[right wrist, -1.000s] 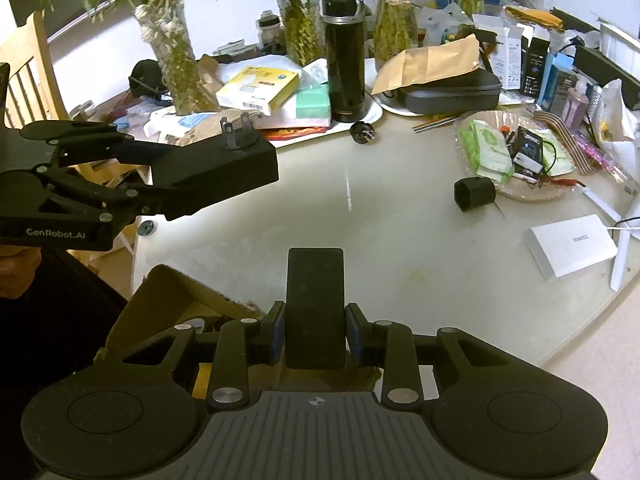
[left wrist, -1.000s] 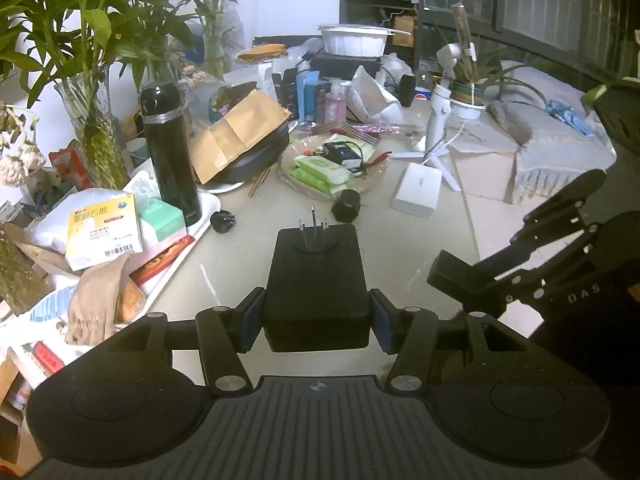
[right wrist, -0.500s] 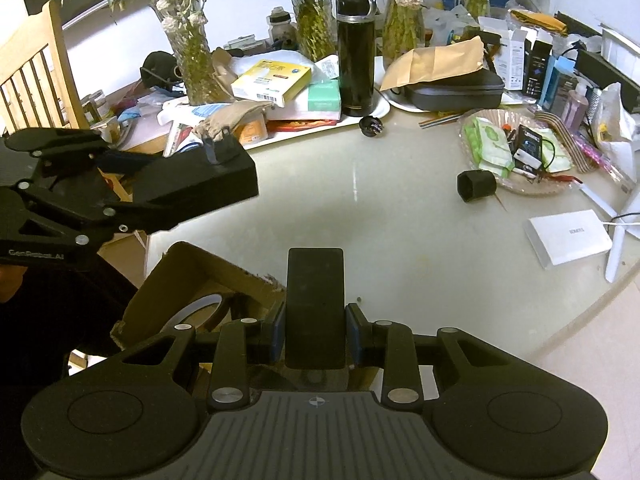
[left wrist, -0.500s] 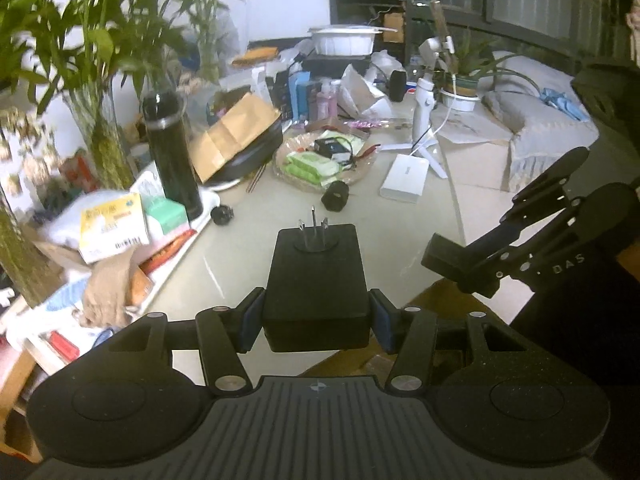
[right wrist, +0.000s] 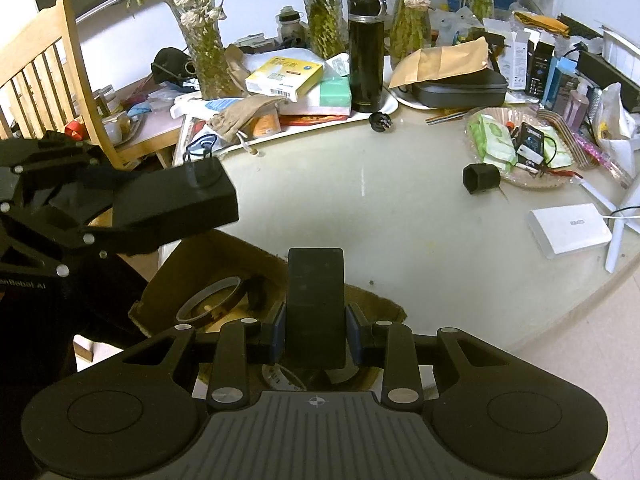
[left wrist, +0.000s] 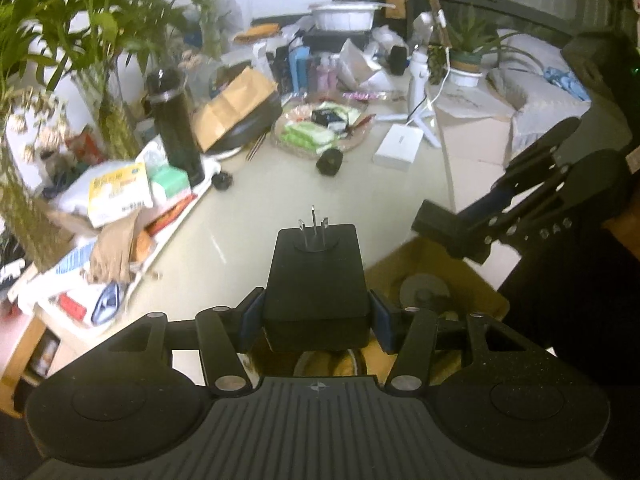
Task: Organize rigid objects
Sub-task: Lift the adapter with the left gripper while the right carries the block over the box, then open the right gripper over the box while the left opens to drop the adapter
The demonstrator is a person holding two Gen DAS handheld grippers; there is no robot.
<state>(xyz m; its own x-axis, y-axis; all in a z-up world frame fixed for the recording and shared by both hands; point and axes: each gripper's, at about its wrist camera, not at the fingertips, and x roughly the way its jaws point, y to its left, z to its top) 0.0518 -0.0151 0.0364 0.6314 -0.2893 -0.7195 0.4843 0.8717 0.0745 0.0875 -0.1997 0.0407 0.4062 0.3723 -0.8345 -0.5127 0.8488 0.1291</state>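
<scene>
My left gripper (left wrist: 316,322) is shut on a black power adapter (left wrist: 316,280) with its metal prongs pointing forward; the adapter also shows in the right wrist view (right wrist: 176,200). My right gripper (right wrist: 316,338) is shut on a flat black rectangular block (right wrist: 316,304), which also shows in the left wrist view (left wrist: 450,232). Both are held over an open cardboard box (right wrist: 192,280) beside the table's near edge; the box (left wrist: 456,280) holds a tape roll (right wrist: 212,298) and other items.
The round table (right wrist: 400,216) carries a black thermos (right wrist: 365,52), a small black cube (right wrist: 480,178), a white box (right wrist: 570,230), a glass dish (right wrist: 520,176) of packets, a black plug (right wrist: 380,121), vases and clutter. A wooden chair (right wrist: 44,80) stands at left.
Both grippers have drawn back from the table with their objects, and the cardboard box has come into view beneath them. Both grips are unchanged.
</scene>
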